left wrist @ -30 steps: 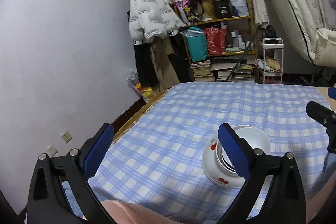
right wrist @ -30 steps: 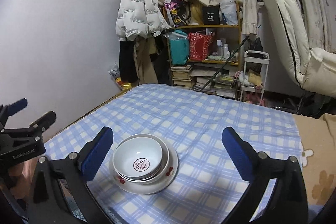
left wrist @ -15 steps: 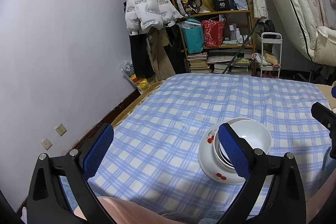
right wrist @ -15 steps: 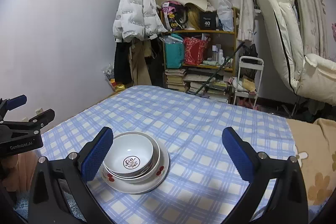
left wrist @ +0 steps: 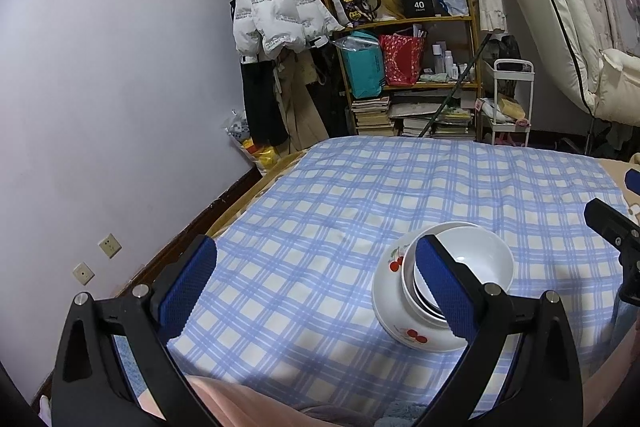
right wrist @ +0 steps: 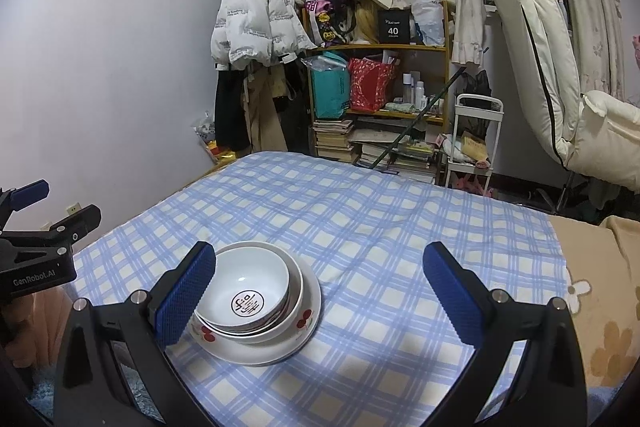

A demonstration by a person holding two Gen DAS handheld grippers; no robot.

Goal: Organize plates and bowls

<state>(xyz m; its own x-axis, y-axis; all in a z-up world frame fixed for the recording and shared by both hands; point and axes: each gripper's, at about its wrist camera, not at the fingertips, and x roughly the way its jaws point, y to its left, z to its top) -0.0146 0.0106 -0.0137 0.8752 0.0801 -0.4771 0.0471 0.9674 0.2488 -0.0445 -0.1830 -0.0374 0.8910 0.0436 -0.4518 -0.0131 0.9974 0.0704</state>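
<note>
A stack of white bowls (right wrist: 248,297) sits nested on a cherry-patterned plate (right wrist: 280,349) on the blue checked cloth. The top bowl has a dark round mark in its bottom. In the left wrist view the same bowls (left wrist: 472,263) and plate (left wrist: 404,331) lie behind my right-hand blue pad. My left gripper (left wrist: 316,285) is open, empty, held near the table's front edge. My right gripper (right wrist: 320,293) is open too, with the stack just inside its left finger (right wrist: 186,297), not touched. The left gripper's body (right wrist: 40,251) shows at the far left of the right wrist view.
The blue checked cloth (right wrist: 380,227) covers the table. A cluttered shelf (right wrist: 376,87), a hung white jacket (right wrist: 256,23), a small white cart (right wrist: 476,143) and a cream recliner (right wrist: 560,79) stand behind. A floral beige blanket (right wrist: 600,307) lies right.
Both cameras have risen and tilted slightly, so the bowl stack sits lower and nearer in each view. The stack itself has not moved. Both grippers stay open.
</note>
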